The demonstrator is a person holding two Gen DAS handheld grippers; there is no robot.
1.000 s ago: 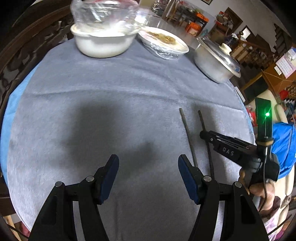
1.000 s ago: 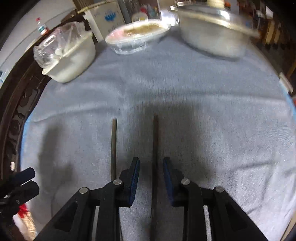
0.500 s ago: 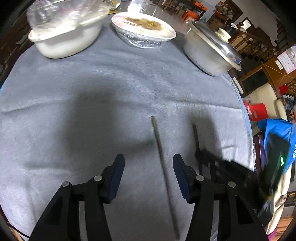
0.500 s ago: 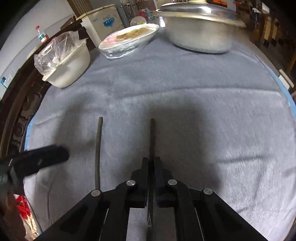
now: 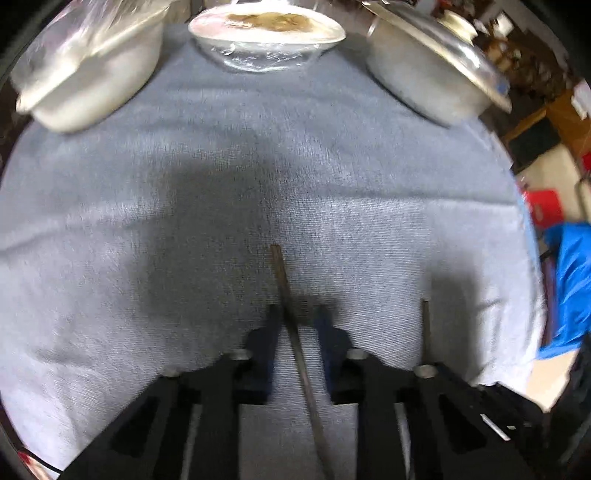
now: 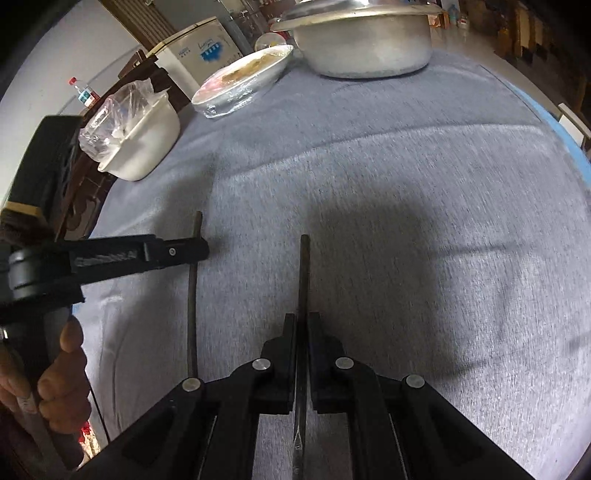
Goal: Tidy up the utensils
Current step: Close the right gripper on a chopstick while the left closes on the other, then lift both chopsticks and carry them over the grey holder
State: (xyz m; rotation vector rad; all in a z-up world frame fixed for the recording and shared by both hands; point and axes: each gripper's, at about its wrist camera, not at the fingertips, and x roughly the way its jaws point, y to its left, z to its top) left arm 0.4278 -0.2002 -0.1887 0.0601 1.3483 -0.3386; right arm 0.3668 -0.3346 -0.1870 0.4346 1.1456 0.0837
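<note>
Two dark chopsticks lie side by side on the grey tablecloth [image 5: 147, 192]. The left chopstick [image 5: 284, 280] runs between the fingers of my left gripper [image 5: 297, 314], whose jaws are closing. A gap still shows on the right side of the stick, and the picture is blurred. In the right wrist view the left gripper [image 6: 201, 251] reaches sideways across that left chopstick [image 6: 192, 295]. My right gripper [image 6: 302, 319] is shut on the right chopstick [image 6: 303, 273], which sticks out ahead of its pads. The right chopstick [image 5: 425, 325] also shows in the left wrist view.
At the table's far side stand a white bowl under plastic [image 5: 88, 74], a film-covered plate of food [image 5: 266, 33] and a lidded metal pot [image 5: 432, 70]. A person's hand [image 6: 55, 369] grips the left tool's handle. Blue fabric [image 5: 569, 280] hangs past the right edge.
The left gripper slid right until the left chopstick lay between its fingers, and its jaws narrowed. The right gripper's jaws shut on the right chopstick.
</note>
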